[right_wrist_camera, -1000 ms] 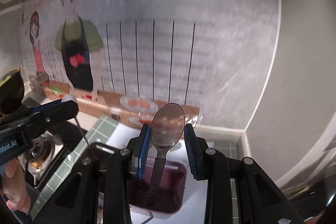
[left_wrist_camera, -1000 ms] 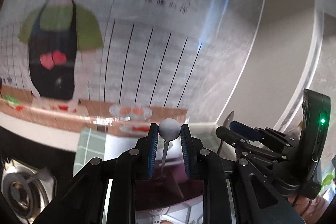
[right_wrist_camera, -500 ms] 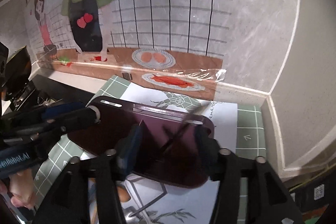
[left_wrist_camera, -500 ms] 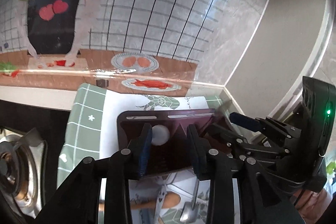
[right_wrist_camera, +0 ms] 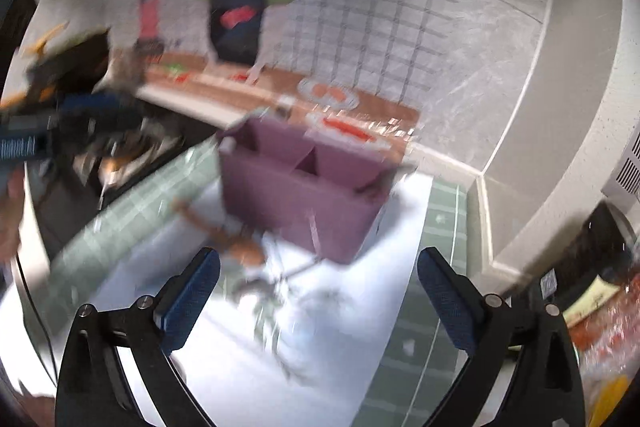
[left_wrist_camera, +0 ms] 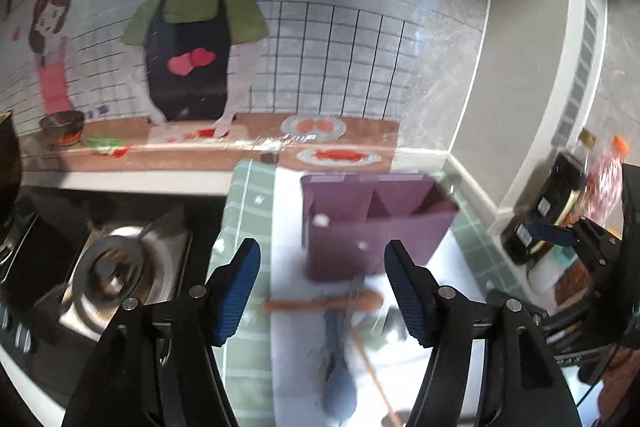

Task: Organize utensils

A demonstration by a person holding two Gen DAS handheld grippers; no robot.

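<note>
Both grippers, left gripper [left_wrist_camera: 320,283] and right gripper [right_wrist_camera: 318,293], have just spread wide, holding nothing. The purple box [left_wrist_camera: 376,223] stands behind the wooden spoon [left_wrist_camera: 324,304] lying on the mat [right_wrist_camera: 360,307]. I'd straddle its handle squarely before squeezing.

Left gripper [left_wrist_camera: 322,285] and right gripper [right_wrist_camera: 318,291], fingers just opened, empty.
</note>
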